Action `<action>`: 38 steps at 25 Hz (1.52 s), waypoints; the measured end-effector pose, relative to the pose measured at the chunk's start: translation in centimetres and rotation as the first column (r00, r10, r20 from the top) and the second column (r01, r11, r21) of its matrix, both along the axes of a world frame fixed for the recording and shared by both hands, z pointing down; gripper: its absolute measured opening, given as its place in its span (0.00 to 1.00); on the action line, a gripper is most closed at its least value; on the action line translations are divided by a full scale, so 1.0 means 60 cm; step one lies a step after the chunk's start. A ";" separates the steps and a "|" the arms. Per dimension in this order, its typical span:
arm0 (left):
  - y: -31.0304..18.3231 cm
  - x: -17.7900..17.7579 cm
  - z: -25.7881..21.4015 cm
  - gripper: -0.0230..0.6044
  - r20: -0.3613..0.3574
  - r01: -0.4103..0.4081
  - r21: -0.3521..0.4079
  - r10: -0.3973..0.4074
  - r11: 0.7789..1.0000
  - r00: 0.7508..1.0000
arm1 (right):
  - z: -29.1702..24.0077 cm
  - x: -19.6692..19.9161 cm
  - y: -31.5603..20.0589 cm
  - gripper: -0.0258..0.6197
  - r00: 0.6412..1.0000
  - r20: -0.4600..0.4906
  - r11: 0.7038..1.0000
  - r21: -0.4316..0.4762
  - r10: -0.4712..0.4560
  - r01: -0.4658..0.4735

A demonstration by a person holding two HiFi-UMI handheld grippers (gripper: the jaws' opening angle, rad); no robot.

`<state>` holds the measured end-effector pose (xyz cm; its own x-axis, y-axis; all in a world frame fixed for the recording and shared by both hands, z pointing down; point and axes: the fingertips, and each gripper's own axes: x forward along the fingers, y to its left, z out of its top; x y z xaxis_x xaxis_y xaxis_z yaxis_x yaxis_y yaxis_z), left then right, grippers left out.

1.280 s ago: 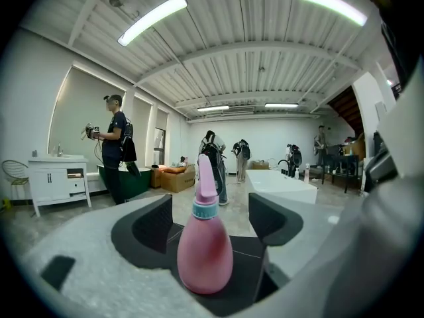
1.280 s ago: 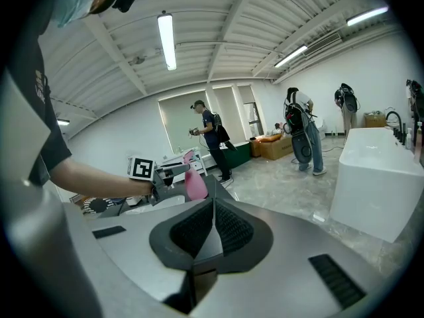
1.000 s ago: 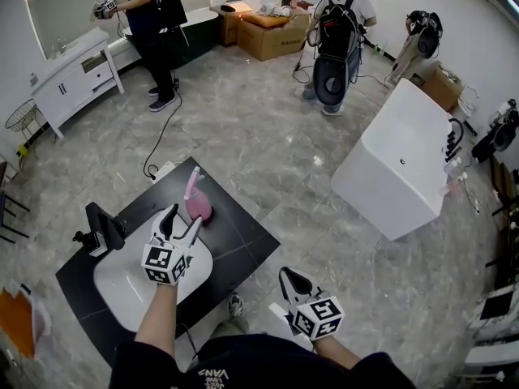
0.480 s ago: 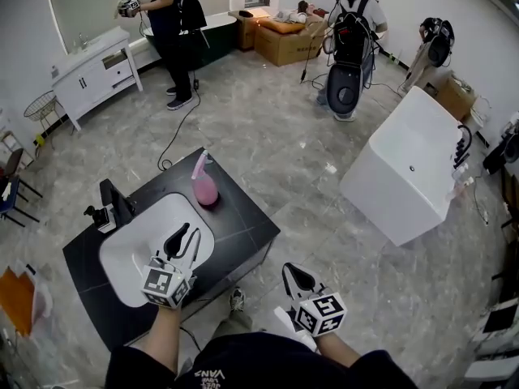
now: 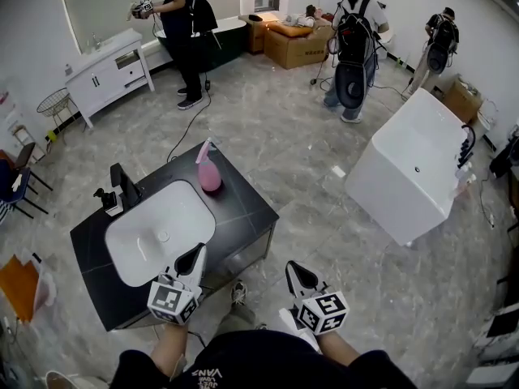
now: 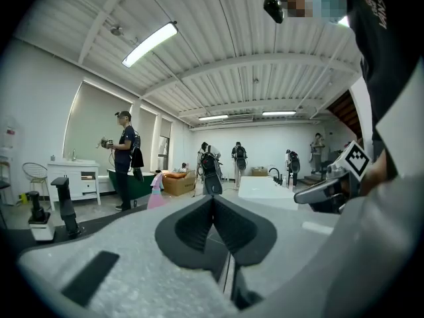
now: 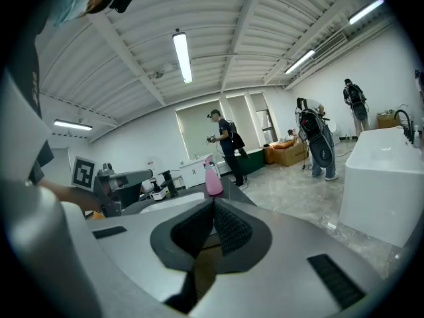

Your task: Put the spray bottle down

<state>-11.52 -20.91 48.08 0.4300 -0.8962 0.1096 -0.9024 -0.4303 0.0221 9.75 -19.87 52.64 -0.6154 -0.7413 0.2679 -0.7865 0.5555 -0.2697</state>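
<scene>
The pink spray bottle (image 5: 209, 168) stands upright on the far corner of the black counter (image 5: 248, 207), beside the white basin (image 5: 158, 230). It also shows small and distant as a pink bottle (image 6: 156, 192) in the left gripper view and a pink bottle (image 7: 212, 177) in the right gripper view. My left gripper (image 5: 197, 256) is shut and empty, at the counter's near edge, well short of the bottle. My right gripper (image 5: 292, 272) is shut on nothing, off the counter's right side over the floor.
A black faucet (image 5: 125, 187) stands at the basin's far left. A white bathtub (image 5: 413, 162) sits on the floor to the right. Several people stand at the far end of the room, near a white vanity (image 5: 108, 71) and cardboard boxes (image 5: 302, 45).
My left gripper drew back from the spray bottle toward me across the basin and its jaws went from open to shut. The bottle stays standing on the counter. The right gripper shifted slightly.
</scene>
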 end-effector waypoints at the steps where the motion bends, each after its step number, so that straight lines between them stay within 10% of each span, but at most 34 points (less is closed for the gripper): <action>1: 0.014 0.008 0.003 0.05 0.007 -0.005 -0.005 0.005 1.000 1.000 | 0.000 0.003 0.008 0.04 1.000 0.001 1.000 0.000 -0.002 0.002; 38: 0.269 0.112 0.067 0.05 -0.019 -0.040 -0.060 0.039 0.997 0.999 | 0.044 0.039 0.171 0.04 0.994 -0.094 0.999 -0.010 -0.050 0.050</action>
